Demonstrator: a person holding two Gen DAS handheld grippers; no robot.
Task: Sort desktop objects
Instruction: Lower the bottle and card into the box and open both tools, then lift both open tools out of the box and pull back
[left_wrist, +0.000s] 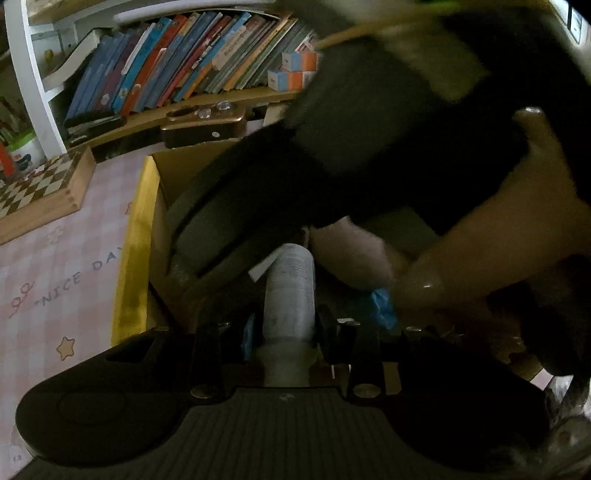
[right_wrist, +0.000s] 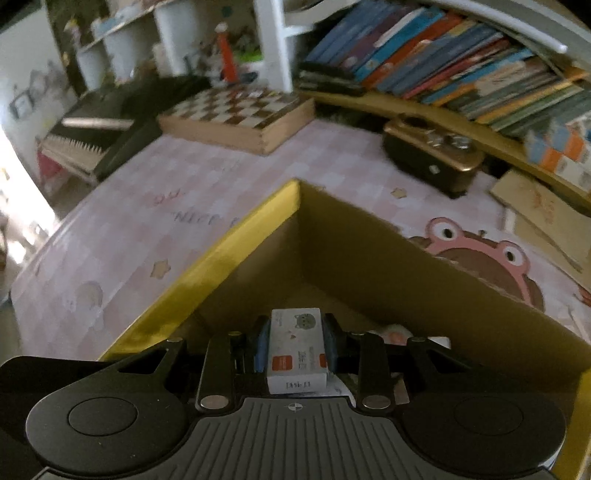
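Note:
In the left wrist view my left gripper (left_wrist: 290, 319) is shut on a pale grey tube (left_wrist: 290, 284) that points away from me, low inside a cardboard box with a yellow rim (left_wrist: 135, 240). A person's hand (left_wrist: 498, 236) and a dark, blurred tool body cross the box above the tube. In the right wrist view my right gripper (right_wrist: 297, 334) is shut on a small white carton (right_wrist: 297, 350) with an orange label and a cat picture. It hangs over the near corner of the same yellow-rimmed box (right_wrist: 236, 254).
The box stands on a pink checked mat (right_wrist: 155, 229). Behind it are a wooden chessboard case (right_wrist: 236, 114), a brown and gold case (right_wrist: 432, 155), a shelf of leaning books (right_wrist: 443, 59) and a small keyboard (right_wrist: 92, 125). Several small items, one of them blue (left_wrist: 382, 306), lie in the box.

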